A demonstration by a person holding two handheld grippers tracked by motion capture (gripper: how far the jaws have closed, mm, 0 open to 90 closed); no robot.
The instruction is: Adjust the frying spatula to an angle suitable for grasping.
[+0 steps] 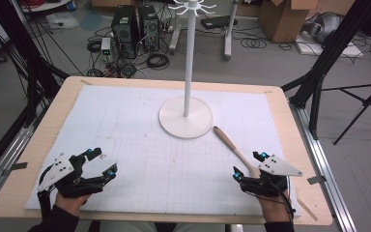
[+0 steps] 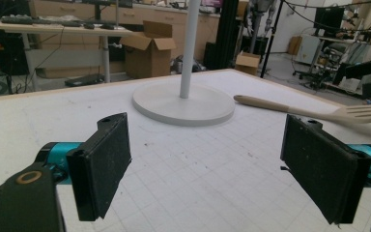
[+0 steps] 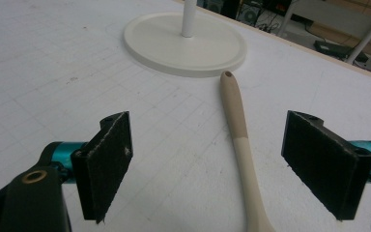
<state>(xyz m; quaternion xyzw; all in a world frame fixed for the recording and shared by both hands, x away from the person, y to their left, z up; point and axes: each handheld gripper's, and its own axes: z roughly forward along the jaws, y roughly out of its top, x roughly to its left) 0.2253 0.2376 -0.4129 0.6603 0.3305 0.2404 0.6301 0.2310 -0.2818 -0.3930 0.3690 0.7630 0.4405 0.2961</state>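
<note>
Two tools rest near me on the counter in the high view: my left tool and right tool, both spread wide and empty. Left gripper view: the white stand sits far, the wooden spoon to its right. Right gripper view: the spoon's handle lies between my open jaws, untouched.

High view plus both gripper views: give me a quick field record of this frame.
surface: white gridded mat on a wooden table
stand: white pole stand, round base on the mat
utensil: wooden slotted spatula lying flat, handle end near the stand base
left gripper: open, holding nothing
right gripper: open, jaws either side of the spatula
</note>
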